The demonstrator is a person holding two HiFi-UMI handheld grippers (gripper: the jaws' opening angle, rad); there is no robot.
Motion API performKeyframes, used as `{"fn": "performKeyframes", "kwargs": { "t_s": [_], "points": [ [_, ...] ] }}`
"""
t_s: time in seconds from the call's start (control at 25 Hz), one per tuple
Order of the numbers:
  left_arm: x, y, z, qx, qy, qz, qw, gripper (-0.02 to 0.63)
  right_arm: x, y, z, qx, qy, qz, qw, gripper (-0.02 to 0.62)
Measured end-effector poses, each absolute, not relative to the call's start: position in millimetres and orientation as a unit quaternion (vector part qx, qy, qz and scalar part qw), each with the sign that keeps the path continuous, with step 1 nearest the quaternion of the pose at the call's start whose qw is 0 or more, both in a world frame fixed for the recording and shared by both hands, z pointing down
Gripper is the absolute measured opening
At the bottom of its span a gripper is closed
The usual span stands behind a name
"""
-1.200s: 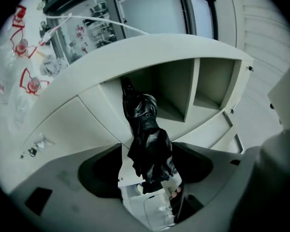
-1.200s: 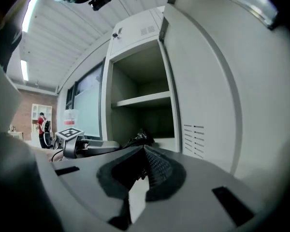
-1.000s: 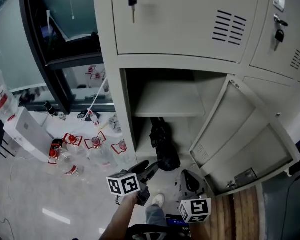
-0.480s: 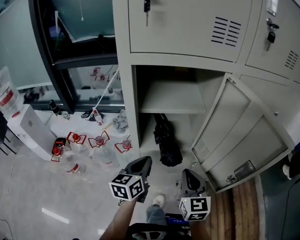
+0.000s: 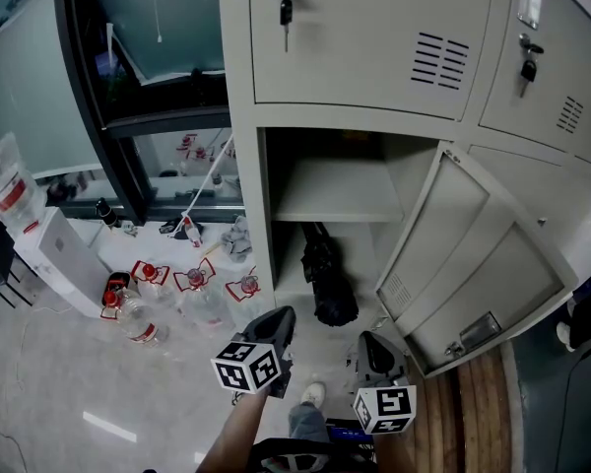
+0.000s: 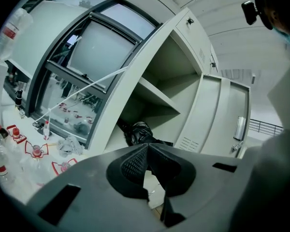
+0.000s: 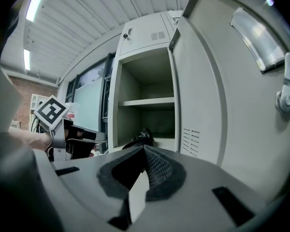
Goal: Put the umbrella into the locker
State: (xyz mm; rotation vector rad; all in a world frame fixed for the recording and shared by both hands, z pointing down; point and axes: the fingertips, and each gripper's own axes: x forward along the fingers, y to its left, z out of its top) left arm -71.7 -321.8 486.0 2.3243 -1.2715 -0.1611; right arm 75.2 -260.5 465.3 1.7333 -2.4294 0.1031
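Umbrella, black, lies in the open locker at center frame; below it we hold the left gripper and right gripper, the 2 closed and empty.

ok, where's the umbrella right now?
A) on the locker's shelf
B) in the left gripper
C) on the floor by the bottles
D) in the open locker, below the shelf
D: the black umbrella lies in the open locker's bottom compartment, under the shelf, and the left gripper and right gripper are both shut on nothing outside it.
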Motion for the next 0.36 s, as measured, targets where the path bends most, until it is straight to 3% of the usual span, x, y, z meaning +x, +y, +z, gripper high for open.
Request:
{"fn": "performKeyframes", "kwargs": {
  "t_s": [0.36],
  "points": [
    [-58.8, -321.9, 484.5, 0.861, -0.426, -0.077, 0.266, 0.012, 74.3, -264.7, 465.8, 0.576, -0.813, 0.040, 0.075, 0.000]
  ]
}}
